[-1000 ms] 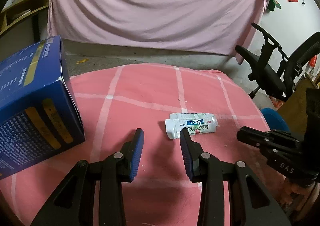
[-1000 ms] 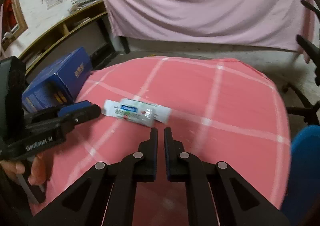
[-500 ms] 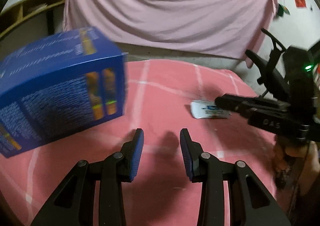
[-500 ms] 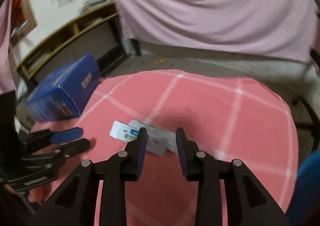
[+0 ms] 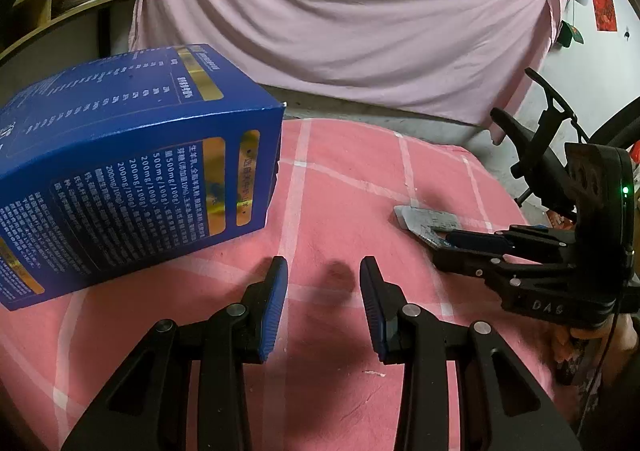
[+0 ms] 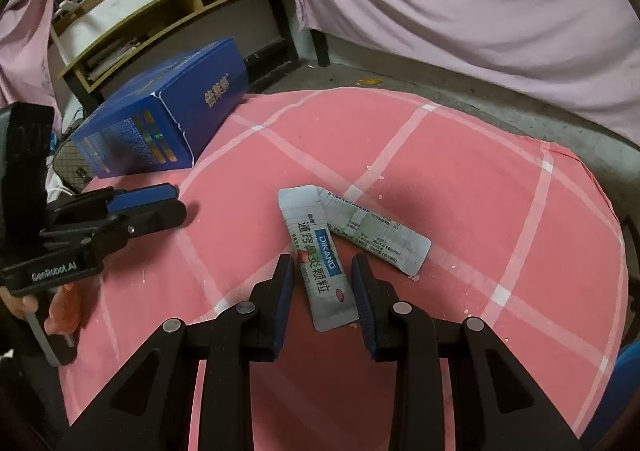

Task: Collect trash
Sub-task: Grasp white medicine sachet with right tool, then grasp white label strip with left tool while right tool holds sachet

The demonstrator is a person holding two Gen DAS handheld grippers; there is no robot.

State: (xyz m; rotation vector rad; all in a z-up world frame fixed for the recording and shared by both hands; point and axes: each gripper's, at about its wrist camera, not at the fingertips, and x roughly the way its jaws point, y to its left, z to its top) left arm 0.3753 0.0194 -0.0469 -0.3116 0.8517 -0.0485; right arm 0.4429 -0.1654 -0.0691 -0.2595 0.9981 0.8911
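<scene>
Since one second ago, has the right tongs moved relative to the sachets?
Yes. The right tongs came forward over the pink cloth and its jaws have just been opening; they now straddle the near sachet without pressing it.

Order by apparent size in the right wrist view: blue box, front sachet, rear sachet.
1. blue box, clearly largest.
2. front sachet and rear sachet: similar; the rear one is partly covered, so no ranking.

Bare pink cloth (image 5: 328, 211) ahead of my left gripper (image 5: 323, 305), open lane. Blue box (image 5: 132, 187) blocks the left side. My right gripper (image 6: 323, 293) straddles the near sachet (image 6: 316, 255); second sachet (image 6: 376, 239) crowds its right. Far half of cloth is free.
</scene>
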